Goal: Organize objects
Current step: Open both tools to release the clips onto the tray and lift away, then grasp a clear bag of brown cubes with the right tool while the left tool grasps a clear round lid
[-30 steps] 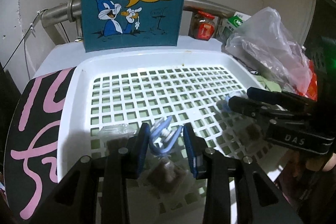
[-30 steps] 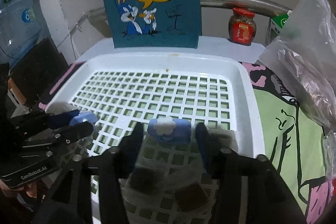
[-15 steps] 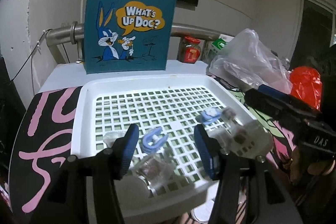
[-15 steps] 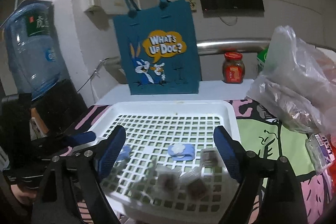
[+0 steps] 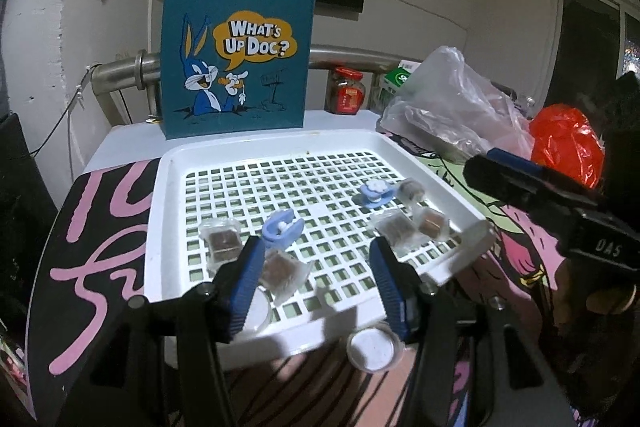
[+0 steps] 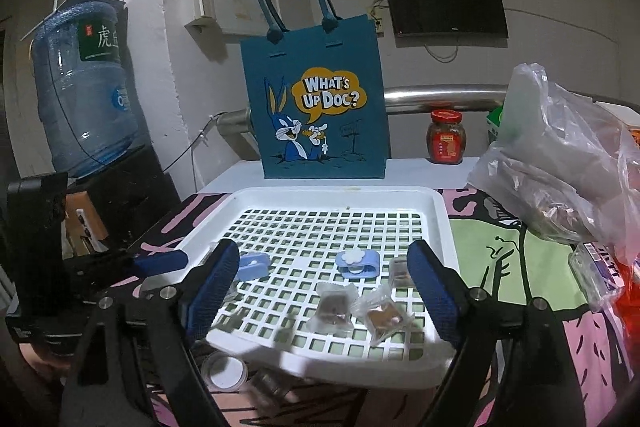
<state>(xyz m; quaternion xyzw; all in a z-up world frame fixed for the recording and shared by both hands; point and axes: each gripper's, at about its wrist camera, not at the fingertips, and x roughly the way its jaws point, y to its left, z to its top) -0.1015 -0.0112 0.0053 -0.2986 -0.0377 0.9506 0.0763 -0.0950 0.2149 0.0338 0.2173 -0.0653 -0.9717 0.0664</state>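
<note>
A white lattice tray (image 5: 166,227) holds two pale blue clips and several clear-wrapped brown cubes. One clip (image 5: 282,229) lies near the tray's front left, beside a cube (image 5: 222,241). The flower-topped clip (image 6: 357,264) lies toward the right among cubes (image 6: 334,305). My left gripper (image 5: 316,267) hangs open in front of the tray with nothing between its pads. My right gripper (image 6: 322,267) stands open wider, also back from the tray, with nothing held. In the left wrist view the right gripper (image 5: 478,165) comes in from the right.
A teal cartoon tote bag (image 5: 236,55) stands behind the tray. A red-lidded jar (image 5: 346,91), clear plastic bags (image 5: 448,107) and a red bag (image 5: 568,143) crowd the right side. A water bottle (image 6: 84,95) stands at the left. Small round containers (image 5: 374,349) sit under the tray's front edge.
Both grippers have opened and drawn back and up from the tray. The left let go of the plain blue clip and the right of the flower clip; both clips now lie on the lattice.
</note>
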